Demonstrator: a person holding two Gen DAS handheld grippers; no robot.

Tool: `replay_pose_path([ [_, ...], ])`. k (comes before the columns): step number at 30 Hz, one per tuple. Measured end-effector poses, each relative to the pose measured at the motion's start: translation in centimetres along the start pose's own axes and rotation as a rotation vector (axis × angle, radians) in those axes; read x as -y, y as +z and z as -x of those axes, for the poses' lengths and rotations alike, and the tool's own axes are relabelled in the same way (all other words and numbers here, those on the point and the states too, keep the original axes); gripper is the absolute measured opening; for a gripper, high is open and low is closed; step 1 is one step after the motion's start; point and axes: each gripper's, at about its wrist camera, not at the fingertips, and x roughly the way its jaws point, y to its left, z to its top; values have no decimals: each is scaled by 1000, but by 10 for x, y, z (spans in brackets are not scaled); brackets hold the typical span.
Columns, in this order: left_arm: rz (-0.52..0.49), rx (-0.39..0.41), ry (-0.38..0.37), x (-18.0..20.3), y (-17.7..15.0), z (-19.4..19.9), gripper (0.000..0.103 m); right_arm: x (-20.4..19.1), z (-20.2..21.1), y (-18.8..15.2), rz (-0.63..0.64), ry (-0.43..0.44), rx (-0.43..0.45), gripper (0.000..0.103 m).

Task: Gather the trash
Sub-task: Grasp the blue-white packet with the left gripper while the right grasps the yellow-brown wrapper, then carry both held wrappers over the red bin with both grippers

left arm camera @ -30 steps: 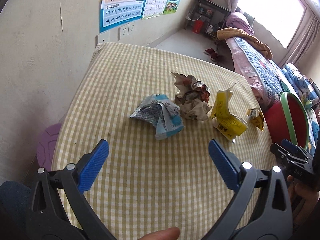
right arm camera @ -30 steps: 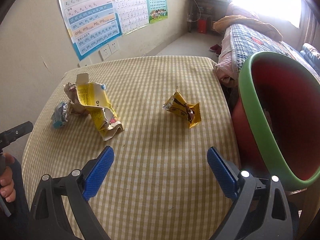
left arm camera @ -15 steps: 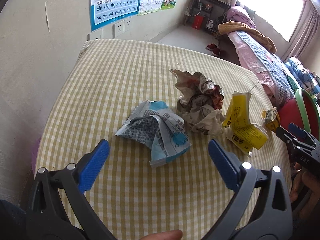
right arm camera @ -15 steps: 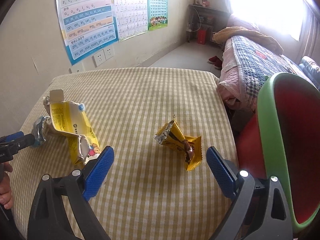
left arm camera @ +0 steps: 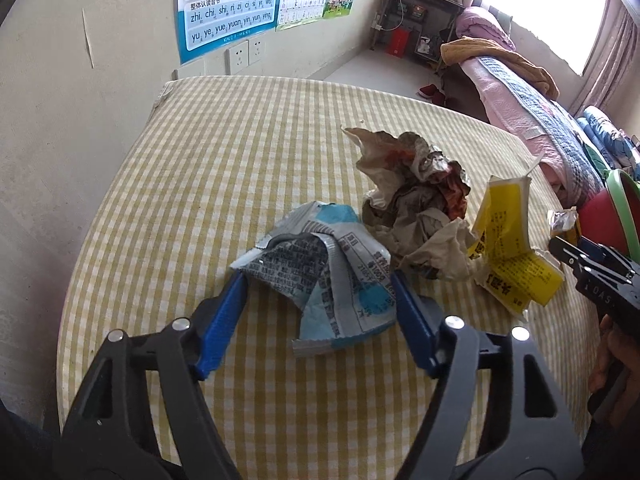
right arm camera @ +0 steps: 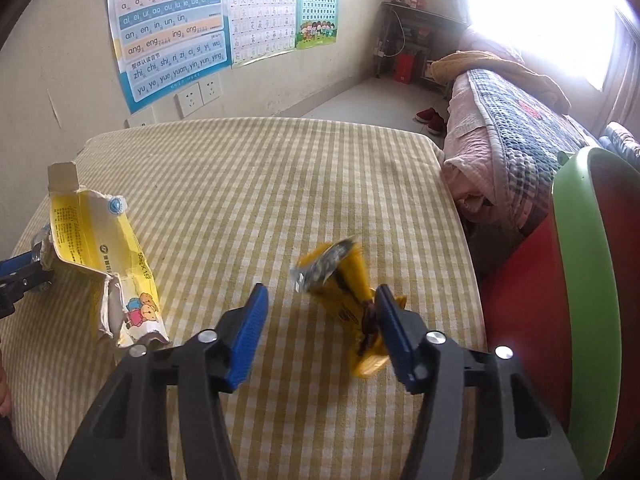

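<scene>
On the checked tablecloth (left arm camera: pixel 200 184), my left gripper (left arm camera: pixel 318 284) stands open with its blue fingers on either side of a crumpled blue and silver wrapper (left arm camera: pixel 324 272), both touching its edges. Behind it lie a brown crumpled paper wad (left arm camera: pixel 412 204) and a torn yellow carton (left arm camera: pixel 508 256), which also shows in the right wrist view (right arm camera: pixel 100 256). My right gripper (right arm camera: pixel 320 300) is open around a small yellow snack wrapper (right arm camera: pixel 340 292); the right finger touches it.
A red basin with a green rim (right arm camera: pixel 580 300) stands off the table's right edge. A bed (right arm camera: pixel 512 128) lies beyond it. The wall with posters (right arm camera: pixel 172 32) runs behind the table. The other gripper shows at the right of the left wrist view (left arm camera: pixel 600 276).
Both grippers moved forward and down and narrowed: the left now straddles the blue and silver wrapper, the right straddles the yellow snack wrapper, which has shifted and looks blurred.
</scene>
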Motion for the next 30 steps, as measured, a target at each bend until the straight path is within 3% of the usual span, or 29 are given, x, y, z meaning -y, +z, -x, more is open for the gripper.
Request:
replay_pose_path([
  [4, -28, -6, 11, 3, -2, -2, 42, -8, 0, -3, 37, -3, 4, 17],
  [7, -25, -1, 3, 3, -3, 1, 42, -10, 4, -4, 44, 3, 22, 12],
  [18, 68, 28, -19, -12, -4, 23, 41, -25, 32, -10, 69, 49, 100, 12],
  [30, 11, 101, -49, 9, -20, 87, 42, -29, 99, -23, 86, 82, 178, 12],
])
